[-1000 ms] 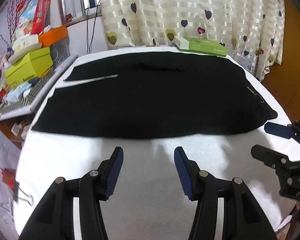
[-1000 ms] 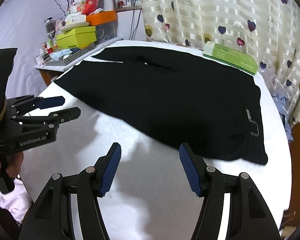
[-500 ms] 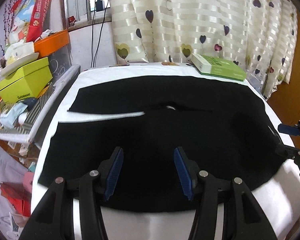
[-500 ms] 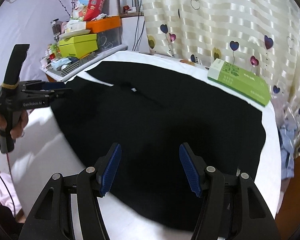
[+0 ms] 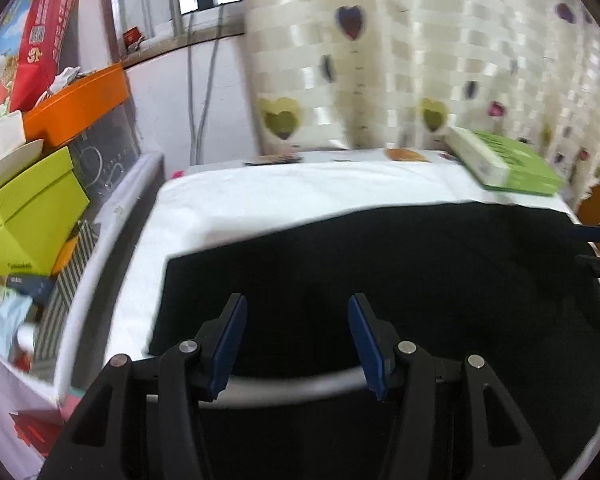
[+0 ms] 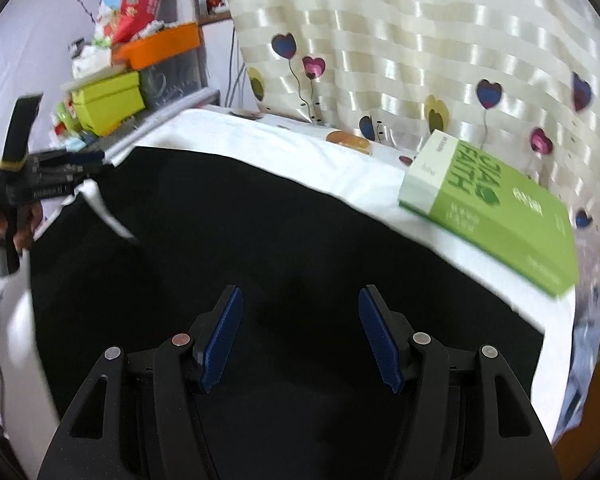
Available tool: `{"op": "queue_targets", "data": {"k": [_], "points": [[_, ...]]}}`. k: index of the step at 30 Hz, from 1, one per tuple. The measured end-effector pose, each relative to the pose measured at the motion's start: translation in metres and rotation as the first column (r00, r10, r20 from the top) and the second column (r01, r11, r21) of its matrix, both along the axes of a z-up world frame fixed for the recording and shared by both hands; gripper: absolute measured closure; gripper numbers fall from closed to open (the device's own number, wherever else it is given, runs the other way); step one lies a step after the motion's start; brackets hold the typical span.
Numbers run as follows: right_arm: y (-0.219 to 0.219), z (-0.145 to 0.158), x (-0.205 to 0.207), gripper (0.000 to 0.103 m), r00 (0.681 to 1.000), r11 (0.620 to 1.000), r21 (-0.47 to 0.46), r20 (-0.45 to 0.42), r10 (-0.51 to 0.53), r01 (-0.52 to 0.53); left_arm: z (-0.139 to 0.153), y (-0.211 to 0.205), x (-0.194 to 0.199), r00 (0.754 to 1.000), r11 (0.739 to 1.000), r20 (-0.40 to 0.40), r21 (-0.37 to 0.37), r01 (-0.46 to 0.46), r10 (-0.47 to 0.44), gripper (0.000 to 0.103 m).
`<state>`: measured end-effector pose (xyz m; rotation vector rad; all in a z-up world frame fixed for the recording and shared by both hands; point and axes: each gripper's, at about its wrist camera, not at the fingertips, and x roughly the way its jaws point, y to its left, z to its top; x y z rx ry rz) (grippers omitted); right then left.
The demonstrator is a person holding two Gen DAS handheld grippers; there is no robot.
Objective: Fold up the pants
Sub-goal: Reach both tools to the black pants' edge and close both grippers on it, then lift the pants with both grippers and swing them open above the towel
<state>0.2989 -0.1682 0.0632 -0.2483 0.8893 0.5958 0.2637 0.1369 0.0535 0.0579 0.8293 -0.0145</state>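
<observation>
Pants (image 5: pixel 400 272) lie black and featureless across the white table (image 5: pixel 300 188), folds unreadable; left tongs (image 5: pixel 296 340) and right tongs (image 6: pixel 300 336) gape wide, empty.

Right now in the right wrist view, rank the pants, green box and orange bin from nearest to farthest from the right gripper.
1. Black pants, directly under the right gripper.
2. Green box, ahead right.
3. Orange bin, far left, on the clutter.

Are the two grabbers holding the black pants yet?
No. The left gripper and right gripper are both open above the pants, holding nothing.
</observation>
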Motion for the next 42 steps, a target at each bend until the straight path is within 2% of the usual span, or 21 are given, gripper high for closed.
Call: {"op": "queue_targets", "data": {"k": [6, 11, 15, 17, 19, 21, 23, 25, 27, 28, 29, 30, 31, 32, 33, 37, 42], "points": [[0.007, -0.024, 0.066, 0.042, 0.998, 0.999, -0.016, -0.045, 0.048, -0.048, -0.024, 0.028, 0.061, 0.999, 1.000, -0.030, 0.023, -0.019, 0.020, 0.047], [0.012, -0.043, 0.104, 0.042, 0.992, 0.996, -0.020, -0.093, 0.087, -0.089, -0.037, 0.031, 0.094, 0.997, 0.997, -0.060, 0.043, 0.058, -0.056, 0.047], [0.012, -0.057, 0.122, 0.042, 0.986, 0.993, -0.033, -0.126, 0.108, -0.113, -0.051, 0.019, 0.103, 0.984, 0.986, -0.090, 0.053, 0.160, -0.155, 0.044], [0.009, -0.057, 0.125, 0.042, 0.985, 0.993, 0.000, -0.129, 0.114, -0.115, -0.051, 0.019, 0.104, 0.980, 0.984, -0.090, 0.026, 0.178, -0.176, 0.044], [0.009, -0.057, 0.124, 0.042, 0.984, 0.992, -0.003, -0.122, 0.127, -0.128, -0.050, 0.021, 0.104, 0.976, 0.982, -0.106, -0.004, 0.190, -0.189, 0.044], [0.009, -0.057, 0.124, 0.042, 0.983, 0.990, -0.006, -0.120, 0.141, -0.142, -0.048, 0.018, 0.100, 0.964, 0.971, -0.113, -0.040, 0.236, -0.239, 0.044], [0.009, -0.058, 0.126, 0.042, 0.982, 0.989, 0.000, -0.119, 0.144, -0.145, -0.052, 0.009, 0.094, 0.957, 0.962, -0.105, 0.015, 0.272, -0.269, 0.039], [0.011, -0.059, 0.124, 0.042, 0.983, 0.988, -0.014, -0.104, 0.153, -0.155, -0.053, 0.010, 0.096, 0.962, 0.966, -0.099, 0.004, 0.258, -0.256, 0.037], [0.012, -0.058, 0.123, 0.060, 0.981, 0.986, -0.007, -0.101, 0.166, -0.167, -0.054, 0.011, 0.100, 0.964, 0.969, -0.095, -0.001, 0.249, -0.248, 0.036], [0.013, -0.057, 0.121, 0.083, 0.981, 0.985, -0.014, -0.091, 0.172, -0.174, -0.054, 0.009, 0.100, 0.964, 0.968, -0.093, 0.004, 0.251, -0.249, 0.040], [0.014, -0.056, 0.118, 0.092, 0.980, 0.983, -0.025, -0.081, 0.180, -0.182, -0.053, 0.007, 0.100, 0.963, 0.967, -0.094, 0.004, 0.255, -0.253, 0.050], [0.017, -0.055, 0.114, 0.093, 0.980, 0.980, -0.049, -0.064, 0.189, -0.192, -0.053, 0.005, 0.100, 0.960, 0.964, -0.098, -0.003, 0.264, -0.263, 0.056], [0.018, -0.054, 0.110, 0.094, 0.980, 0.978, -0.067, -0.052, 0.193, -0.196, -0.051, 0.001, 0.099, 0.957, 0.961, -0.102, 0.001, 0.275, -0.273, 0.068], [0.021, -0.053, 0.106, 0.094, 0.981, 0.977, -0.089, -0.037, 0.192, -0.195, -0.051, -0.004, 0.098, 0.954, 0.958, -0.103, 0.030, 0.286, -0.282, 0.082], [0.022, -0.052, 0.103, 0.095, 0.981, 0.976, -0.102, -0.028, 0.190, -0.192, -0.050, -0.011, 0.096, 0.952, 0.953, -0.104, 0.062, 0.296, -0.289, 0.089], [0.024, -0.037, 0.088, 0.095, 0.982, 0.975, -0.129, 0.027, 0.186, -0.181, -0.048, -0.022, 0.092, 0.961, 0.953, -0.090, 0.138, 0.270, -0.260, 0.093], [0.021, -0.005, 0.053, 0.095, 0.977, 0.976, -0.125, 0.098, 0.189, -0.177, -0.026, -0.018, 0.069, 0.981, 0.972, -0.011, 0.128, 0.195, -0.196, 0.093]]}}
